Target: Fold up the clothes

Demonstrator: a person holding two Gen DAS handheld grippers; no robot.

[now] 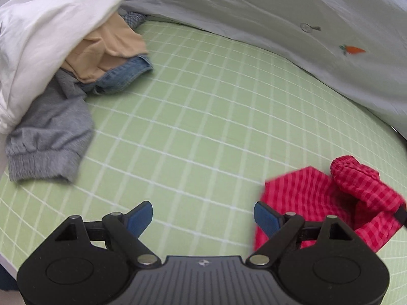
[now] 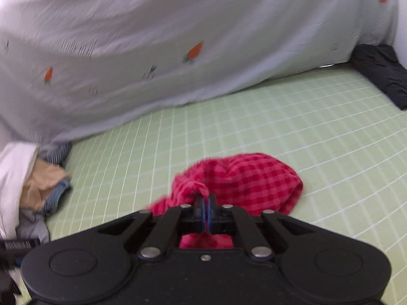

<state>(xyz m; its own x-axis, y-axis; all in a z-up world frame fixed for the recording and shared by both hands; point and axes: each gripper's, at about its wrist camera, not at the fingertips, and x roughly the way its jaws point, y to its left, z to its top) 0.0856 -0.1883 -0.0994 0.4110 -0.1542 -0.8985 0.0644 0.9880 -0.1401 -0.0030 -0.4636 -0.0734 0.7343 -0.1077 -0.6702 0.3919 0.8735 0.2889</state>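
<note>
the right claw (image 2: 205,204) is pressed together on a bunched fold of the red checked garment (image 2: 244,178), its blue pads (image 2: 202,212) nearly meeting with the cloth pinched between them. the garment lies crumpled on the green sheet (image 2: 318,137) with its white grid lines, humped up just ahead of the claw and trailing back underneath it. in the left wrist view the left claw (image 1: 203,218) is spread wide with nothing between its blue-tipped fingers (image 1: 141,216), hovering over bare sheet (image 1: 203,117); the same red checked garment (image 1: 305,193) sits just beside its right finger, partly behind it, one end rolled up into a rounded lump. to the far left of that view is a heap of other clothes: a white garment (image 1: 43,35) on top, a tan piece (image 1: 112,48) under it, blue denim (image 1: 127,73) poking out below the tan, and a grey garment (image 1: 48,137) with a ribbed cuff spilling onto the sheet nearest the camera. the heap is well apart from the red garment. a pale grey-blue quilt (image 1: 279,17) printed with small orange carrots lies along the far edge of the sheet in both views. in the right wrist view a dark folded item (image 2: 381,73) rests at the far right corner, touching the quilt's edge, and the clothes heap (image 2: 30,183) shows at the left edge, blurred.
</note>
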